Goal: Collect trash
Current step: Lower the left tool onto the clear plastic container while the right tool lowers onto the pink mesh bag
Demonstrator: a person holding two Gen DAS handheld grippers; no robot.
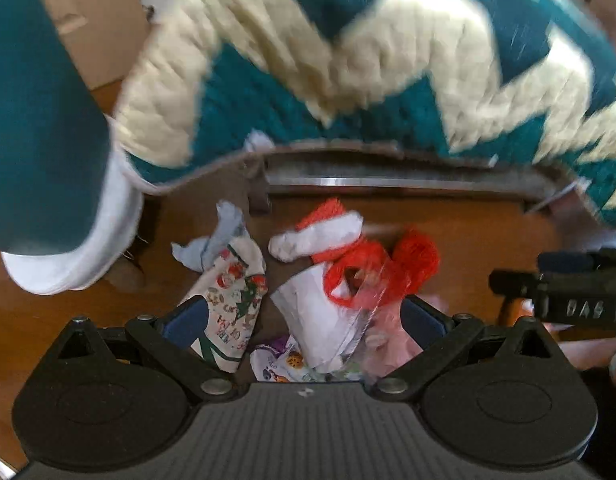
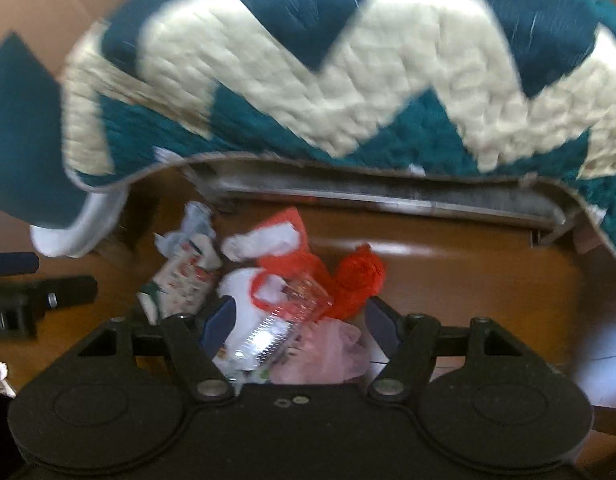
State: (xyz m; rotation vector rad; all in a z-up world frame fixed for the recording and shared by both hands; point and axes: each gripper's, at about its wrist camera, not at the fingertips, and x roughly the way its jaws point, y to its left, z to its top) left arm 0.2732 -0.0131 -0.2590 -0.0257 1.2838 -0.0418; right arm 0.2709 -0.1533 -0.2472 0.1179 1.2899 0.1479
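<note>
Both tools hang low over a glossy brown wooden floor point(image 1: 468, 240), side by side, each with its two fingers spread wide and nothing between them, which reads as a lining-up for a pick, not a carry. The left gripper point(image 1: 304, 316) has its blue-padded fingers either side of a loose heap of rubbish: at its 10 o'clock a soft cloth pouch printed with Christmas figures point(image 1: 236, 300), at 12 o'clock a flat white paper bag with a thin red loop handle point(image 1: 308, 304), and at 1 o'clock a crumpled red mesh net point(image 1: 416, 260). The right gripper point(image 2: 298, 320) looks down on the same heap from a little to the side, with a crushed clear plastic cup point(image 2: 292, 312), ribbed and shiny, lying right between its open fingers, and a thin, crinkled pink plastic bag point(image 2: 332, 356) just under them at 6 o'clock. A red-and-white fleecy sock point(image 2: 268, 236) lies at 11 o'clock beyond the cup, touching the heap's far edge. Everything here is light and limp or thin-walled, so it will likely crumple under a pinch. Overhanging the far side, from 9 to 3 o'clock, is a quilted teal-and-cream zigzag bedspread point(image 2: 348, 80), puffy and stitched, draped off a grey metal bed rail point(image 2: 348, 196). No bin shows, so the trash is still all on the floor.
</note>
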